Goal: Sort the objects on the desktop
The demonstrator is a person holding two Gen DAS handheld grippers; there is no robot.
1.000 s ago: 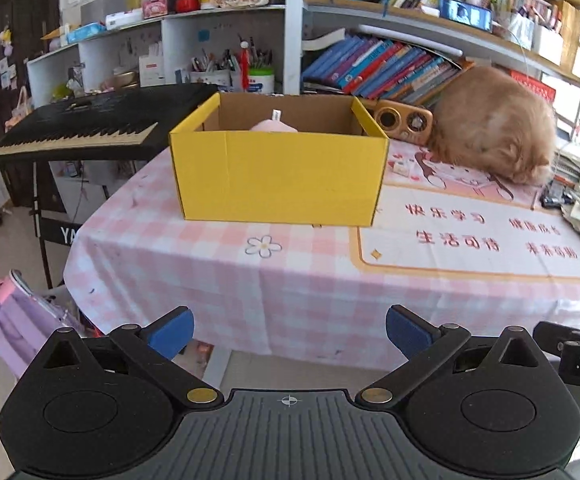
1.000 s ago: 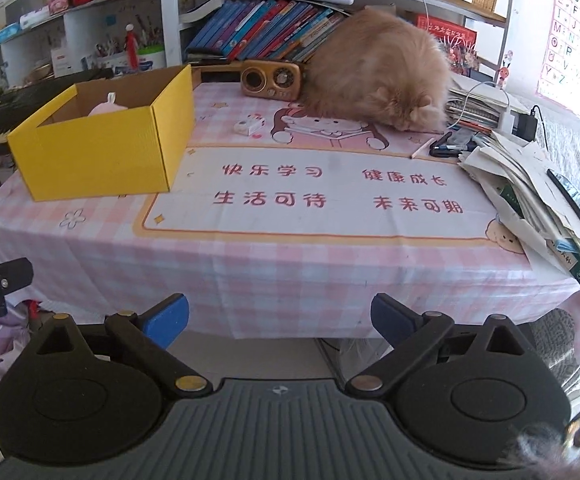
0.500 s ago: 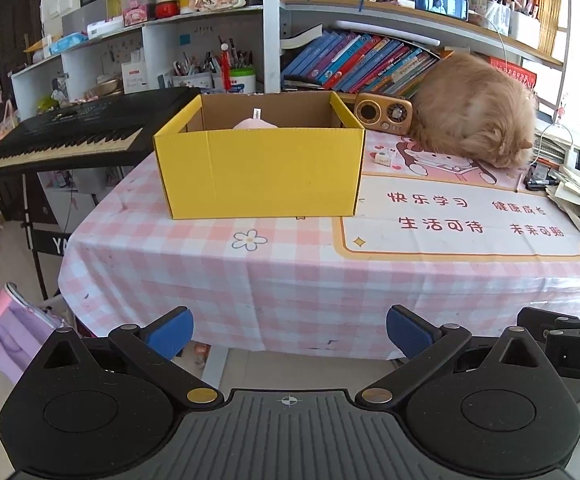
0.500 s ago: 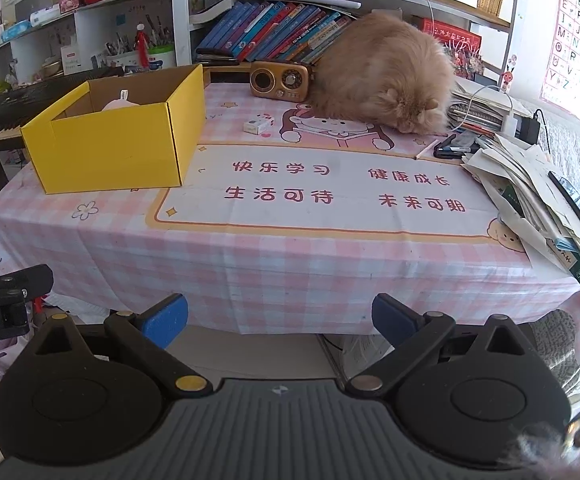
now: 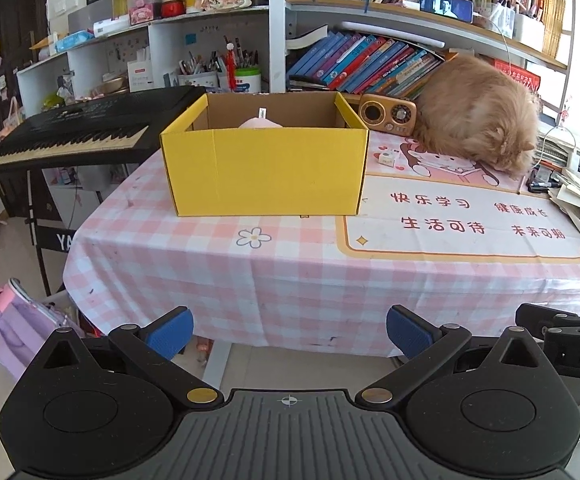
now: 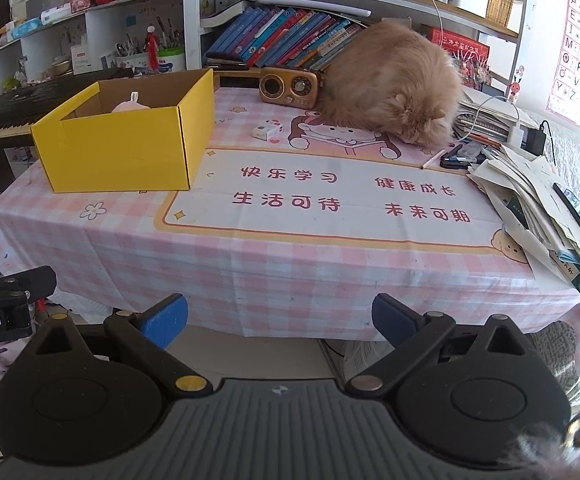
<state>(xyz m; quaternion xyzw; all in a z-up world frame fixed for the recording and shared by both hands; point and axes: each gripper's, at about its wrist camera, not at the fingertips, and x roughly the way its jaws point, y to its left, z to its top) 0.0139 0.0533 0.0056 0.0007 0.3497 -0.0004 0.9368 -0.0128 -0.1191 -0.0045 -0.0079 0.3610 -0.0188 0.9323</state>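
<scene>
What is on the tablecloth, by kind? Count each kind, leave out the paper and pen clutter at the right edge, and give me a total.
Yellow cardboard box: 1
Pink soft item inside that box: 1
Gold radio: 1
Small white packet: 1
Cat: 1
Total: 5

Left tool (image 5: 288, 330) spread wide, blue pads (image 5: 170, 330) empty, held off the near edge of the worktop (image 5: 290, 280). Yellow box (image 5: 266, 168) open-topped on the pink checked cloth, something pink (image 5: 260, 123) poking above its front wall. Behind the box at right, gold radio (image 5: 387, 114), then an orange cat (image 5: 477, 112) curled on the printed mat (image 5: 449, 216). Small white box (image 5: 386, 158) between yellow box and cat. Black keyboard (image 5: 86, 132) beyond the worktop's left side. Part of the right tool (image 5: 569, 340) at lower right.
</scene>
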